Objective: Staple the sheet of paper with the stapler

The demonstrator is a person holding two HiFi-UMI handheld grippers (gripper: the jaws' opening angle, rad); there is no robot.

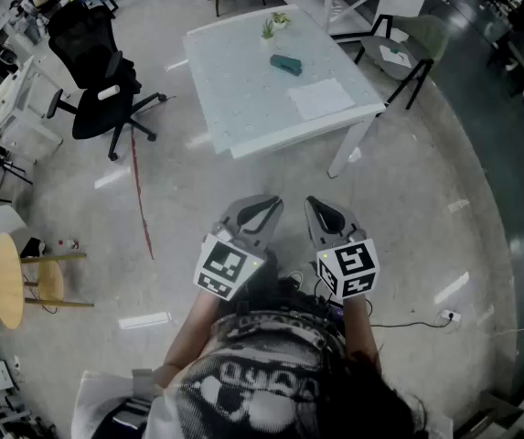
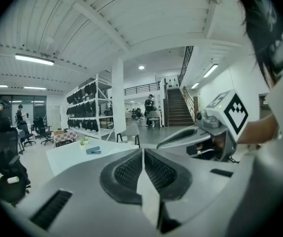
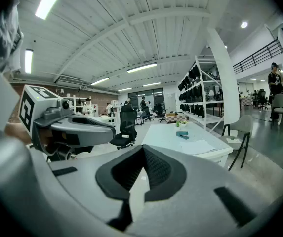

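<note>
While the person stands well back from the white square table [image 1: 234,99], the left grey gripper [image 1: 263,205] and the right grey gripper [image 1: 320,207] sit side by side in front of the body. Each has its jaws pressed together on nothing. The small teal stapler [image 1: 286,64] lies mid-tabletop, apart from the white sheet of paper [image 1: 321,98] near the table's right edge.

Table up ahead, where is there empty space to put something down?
In the head view, the table's whole left half is bare, from the left rim across to the stapler and the sheet of paper. It is busier at the far edge by the little plants and on the right, where stapler and paper lie.
</note>
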